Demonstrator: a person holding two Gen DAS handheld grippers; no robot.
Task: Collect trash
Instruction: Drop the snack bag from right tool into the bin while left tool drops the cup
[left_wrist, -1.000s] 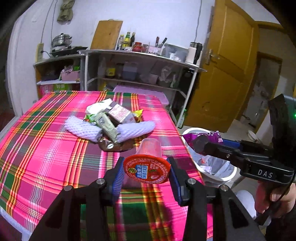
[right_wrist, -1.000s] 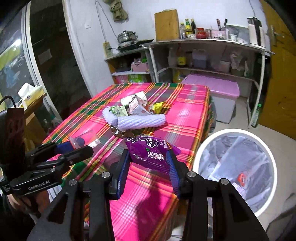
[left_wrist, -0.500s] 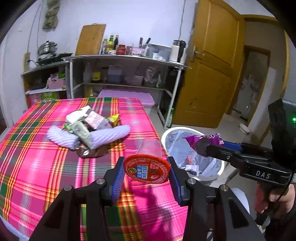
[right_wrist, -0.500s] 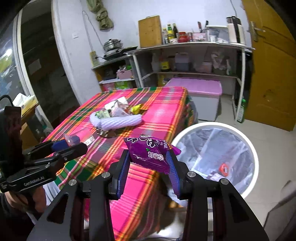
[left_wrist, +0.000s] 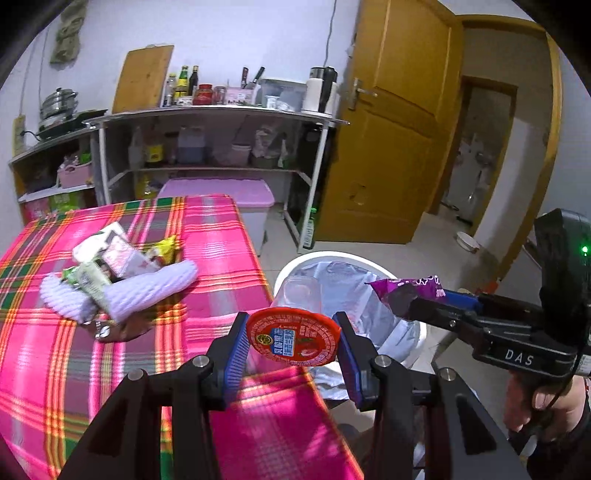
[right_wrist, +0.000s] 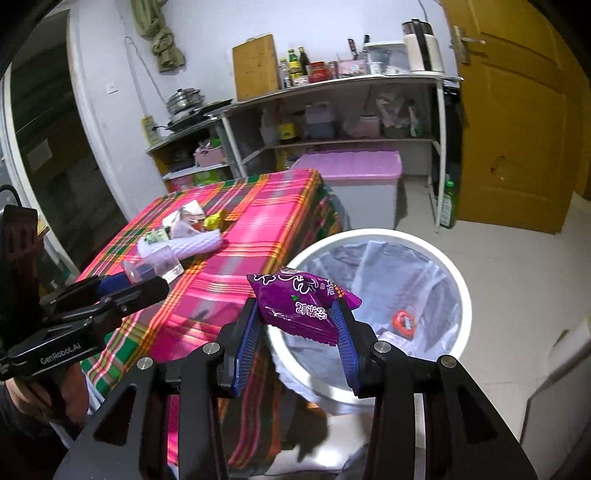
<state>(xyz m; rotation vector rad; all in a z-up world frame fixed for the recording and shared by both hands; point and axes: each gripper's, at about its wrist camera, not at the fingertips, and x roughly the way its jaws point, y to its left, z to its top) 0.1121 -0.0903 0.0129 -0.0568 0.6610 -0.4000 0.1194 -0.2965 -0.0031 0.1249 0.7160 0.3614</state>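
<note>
Purple wrapper (right_wrist: 302, 303) clamped in right "DAS" fingers (right_wrist: 345, 347); red-lidded cup (left_wrist: 293, 338) clamped in left "GenRobot.AI" fingers (left_wrist: 236, 349).

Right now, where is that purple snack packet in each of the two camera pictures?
Left wrist view: the purple snack packet is at the right, pinched at the tip of the right gripper, beside the bin.
Right wrist view: the packet is centre, between that gripper's own jaws, over the bin's near edge.
Shared landmark: the white trash bin beside the plaid table.
</note>
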